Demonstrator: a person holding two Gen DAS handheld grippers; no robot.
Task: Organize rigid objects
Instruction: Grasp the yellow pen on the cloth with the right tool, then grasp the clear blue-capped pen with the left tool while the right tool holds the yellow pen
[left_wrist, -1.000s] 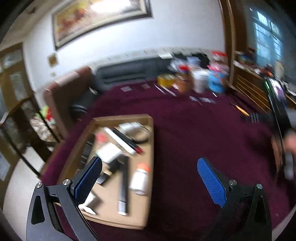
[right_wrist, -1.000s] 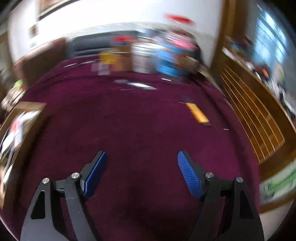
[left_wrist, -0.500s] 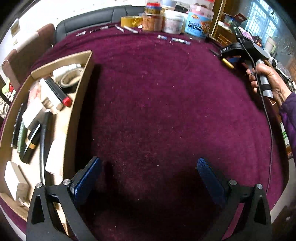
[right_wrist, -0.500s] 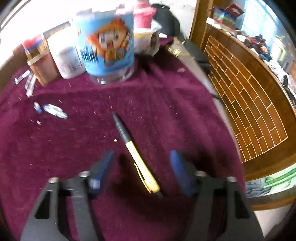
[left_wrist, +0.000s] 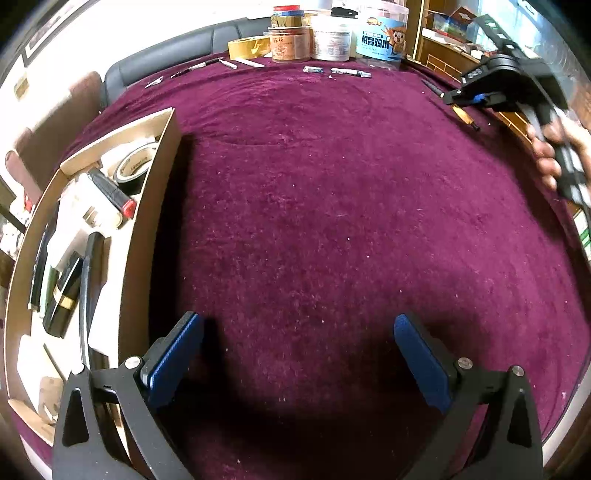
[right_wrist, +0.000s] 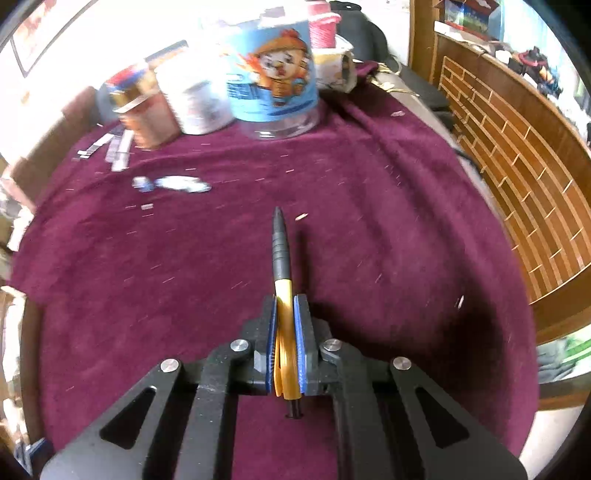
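Observation:
A yellow pen with a dark grey tip (right_wrist: 281, 258) is clamped between the blue pads of my right gripper (right_wrist: 284, 306), which is shut on its yellow barrel; the tip points away over the maroon cloth. In the left wrist view that same right gripper (left_wrist: 476, 99) shows at the far right edge in a person's hand, the pen (left_wrist: 463, 115) poking out below it. My left gripper (left_wrist: 295, 354) hangs open over bare cloth with nothing between its fingers. A shallow cardboard tray (left_wrist: 147, 206) to its left holds a tape roll, a marker, black pens and white items.
Jars and tubs stand along the table's far edge: a blue cartoon tub (right_wrist: 275, 83), a white tub (left_wrist: 330, 40), a brown jar (left_wrist: 290, 44), a yellow tape roll (left_wrist: 247, 46). Small pens and tubes (left_wrist: 334, 71) lie before them. A wooden lattice panel (right_wrist: 517, 166) borders the right side.
My right gripper closed on the yellow pen that lay between its open fingers. My left gripper tilted down towards the cloth early on, then held still.

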